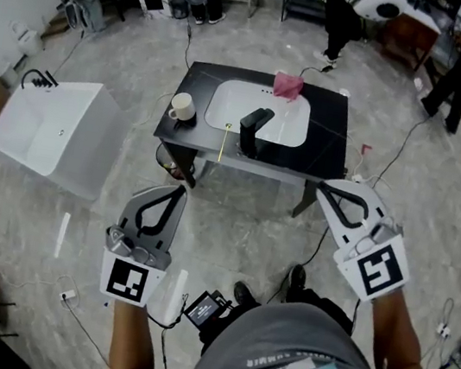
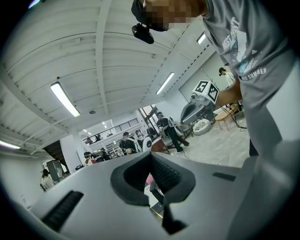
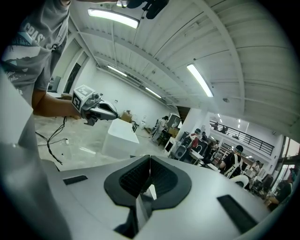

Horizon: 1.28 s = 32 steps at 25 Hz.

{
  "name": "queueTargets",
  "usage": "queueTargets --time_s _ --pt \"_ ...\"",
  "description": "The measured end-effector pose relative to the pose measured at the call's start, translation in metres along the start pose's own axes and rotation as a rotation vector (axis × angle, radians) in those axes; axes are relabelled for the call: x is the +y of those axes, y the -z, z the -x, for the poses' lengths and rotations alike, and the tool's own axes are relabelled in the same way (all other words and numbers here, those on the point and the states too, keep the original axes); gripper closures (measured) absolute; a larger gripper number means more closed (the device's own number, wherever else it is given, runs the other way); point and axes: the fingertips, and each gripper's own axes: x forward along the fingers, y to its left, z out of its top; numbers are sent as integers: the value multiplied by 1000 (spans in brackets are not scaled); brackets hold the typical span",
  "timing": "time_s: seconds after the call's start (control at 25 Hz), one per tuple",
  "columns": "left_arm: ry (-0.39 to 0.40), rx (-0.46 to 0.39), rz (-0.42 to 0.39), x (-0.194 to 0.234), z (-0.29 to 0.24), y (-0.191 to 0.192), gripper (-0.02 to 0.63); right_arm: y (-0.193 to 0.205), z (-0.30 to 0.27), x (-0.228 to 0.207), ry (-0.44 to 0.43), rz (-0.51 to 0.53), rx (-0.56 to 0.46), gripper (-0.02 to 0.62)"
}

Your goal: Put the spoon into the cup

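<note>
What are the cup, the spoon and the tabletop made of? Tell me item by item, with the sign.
Cup: probably glazed ceramic; smooth, plain white.
Spoon: too thin to tell; pale yellowish, perhaps wood or plastic.
Tabletop: stone-like or laminate slab; black with a faint sheen.

Head camera overlooks left tongs (image 1: 183, 188), right tongs (image 1: 325, 186), table (image 1: 330, 145).
</note>
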Motion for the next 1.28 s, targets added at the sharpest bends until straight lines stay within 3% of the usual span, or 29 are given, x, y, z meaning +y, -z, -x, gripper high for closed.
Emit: queueTargets --time_s 0.48,0.84,1.28 --pt "-81 84 0 0 -24 -4 607 9 -28 -34 -116 14 -85 565" --pt "-139 164 -1 -10 -92 -12 607 47 -35 -93 -193 8 -144 565" --pt "-191 175 47 -31 -168 -29 607 80 -25 -151 -236 15 -199 565"
